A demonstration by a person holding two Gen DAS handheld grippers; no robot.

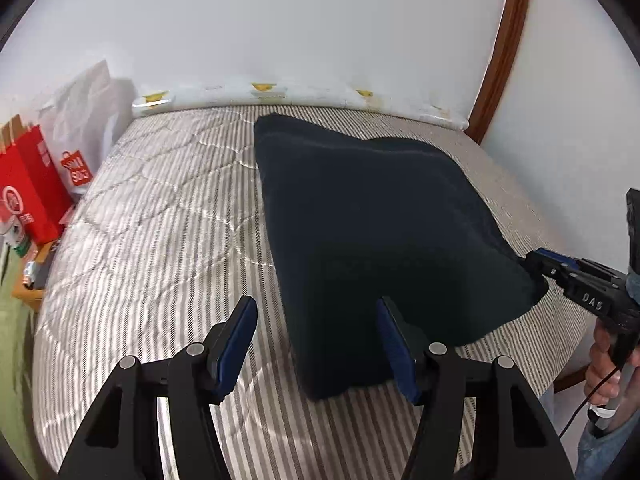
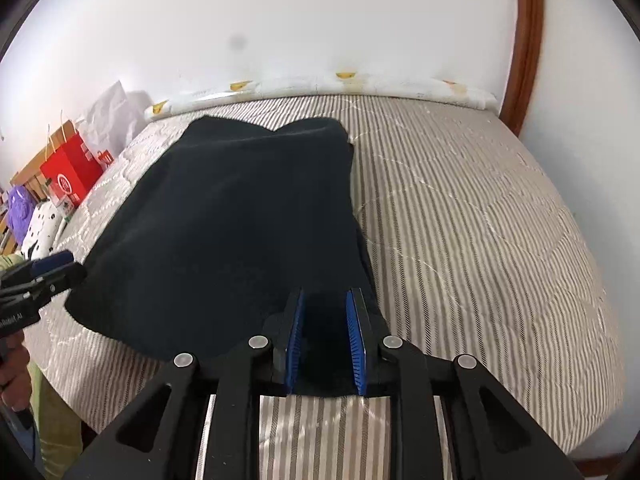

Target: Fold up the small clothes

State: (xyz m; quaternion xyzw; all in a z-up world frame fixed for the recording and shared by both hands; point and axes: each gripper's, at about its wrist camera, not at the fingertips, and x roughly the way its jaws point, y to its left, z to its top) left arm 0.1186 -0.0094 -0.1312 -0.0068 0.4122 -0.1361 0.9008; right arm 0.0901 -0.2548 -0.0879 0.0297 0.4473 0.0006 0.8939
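Note:
A dark navy garment (image 1: 372,232) lies spread flat on the striped mattress (image 1: 160,240). My left gripper (image 1: 316,308) is open, its jaws wide apart around the garment's near left corner, just above the fabric. In the right wrist view the same garment (image 2: 240,220) stretches away from me. My right gripper (image 2: 326,304) has its jaws narrowly apart with the garment's near right corner between the blue pads (image 2: 354,332). The right gripper also shows in the left wrist view (image 1: 540,264) at the garment's right edge. The left gripper shows in the right wrist view (image 2: 56,268) at the garment's left edge.
The mattress (image 2: 480,220) is bare to the right of the garment. A white wall and a rolled white cover (image 2: 320,84) line the far edge. A wooden bed post (image 2: 528,40) stands at the back right. Red shopping bags (image 1: 28,196) and a white bag (image 1: 84,120) sit left of the bed.

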